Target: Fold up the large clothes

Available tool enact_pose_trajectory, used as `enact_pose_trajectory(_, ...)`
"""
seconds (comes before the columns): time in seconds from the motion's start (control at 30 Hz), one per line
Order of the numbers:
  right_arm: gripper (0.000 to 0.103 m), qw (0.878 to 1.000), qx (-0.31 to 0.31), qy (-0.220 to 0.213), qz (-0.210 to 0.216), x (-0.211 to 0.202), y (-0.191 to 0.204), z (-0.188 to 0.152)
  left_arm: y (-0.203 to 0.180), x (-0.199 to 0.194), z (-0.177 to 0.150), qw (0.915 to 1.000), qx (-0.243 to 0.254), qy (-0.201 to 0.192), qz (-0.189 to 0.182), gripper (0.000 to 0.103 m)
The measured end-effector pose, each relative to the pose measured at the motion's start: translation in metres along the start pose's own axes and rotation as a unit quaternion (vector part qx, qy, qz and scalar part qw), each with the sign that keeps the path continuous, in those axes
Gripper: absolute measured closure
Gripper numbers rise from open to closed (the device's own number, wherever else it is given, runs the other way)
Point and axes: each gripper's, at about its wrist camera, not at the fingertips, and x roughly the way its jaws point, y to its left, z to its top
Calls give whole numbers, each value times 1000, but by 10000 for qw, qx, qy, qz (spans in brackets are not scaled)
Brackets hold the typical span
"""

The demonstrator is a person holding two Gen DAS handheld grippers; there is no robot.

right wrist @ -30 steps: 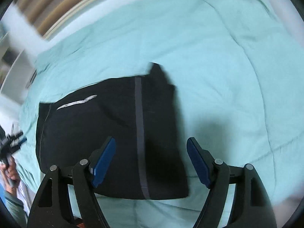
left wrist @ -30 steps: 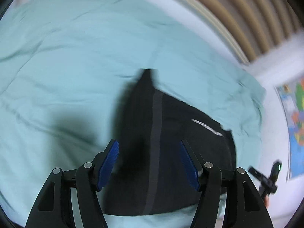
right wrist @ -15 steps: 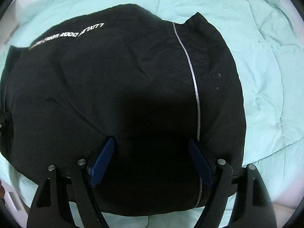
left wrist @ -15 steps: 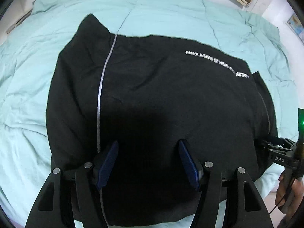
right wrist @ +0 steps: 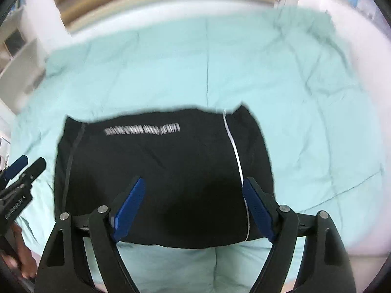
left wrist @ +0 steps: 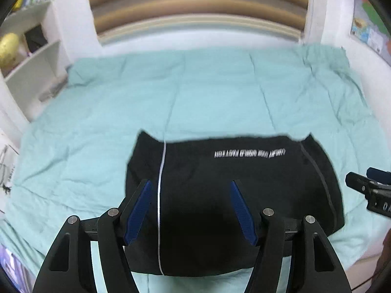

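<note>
A black garment (left wrist: 232, 195) with white lettering and a thin white side stripe lies folded into a rectangle on a teal quilt (left wrist: 195, 92), near the bed's front edge. It also shows in the right wrist view (right wrist: 158, 171). My left gripper (left wrist: 190, 207) is open and empty, held above the garment's near left part. My right gripper (right wrist: 193, 205) is open and empty, above the garment's near right part. Each gripper shows at the other view's edge: the right gripper (left wrist: 369, 190) and the left gripper (right wrist: 17, 178).
The teal quilt (right wrist: 293, 97) covers the whole bed. A striped headboard (left wrist: 195, 7) stands behind it. White shelves (left wrist: 31, 61) with a yellow object stand at the far left. A white wall with a map poster (left wrist: 366, 34) is at the right.
Both grippers have pulled back and up from close over the garment. More of the bed and headboard now shows. The garment lies flat as before.
</note>
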Motion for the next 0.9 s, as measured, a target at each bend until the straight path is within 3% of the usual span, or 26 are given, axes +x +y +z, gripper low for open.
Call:
enact_pose_trajectory(0.13,17,9990,-106,-364,-221,-34,18,2,-1,-26,18,9998,-172,-25,52,35)
enact_pose_trajectory(0.3,17,9977,-232,-526,-369,-57,29,3,-3,-45,24,9998,-197,21,89,35)
enact_pose_trajectory(0.9,17,9995,-264,-89,-129,-27,39,-5,-11,-22,16,9980,-298,552,68,35)
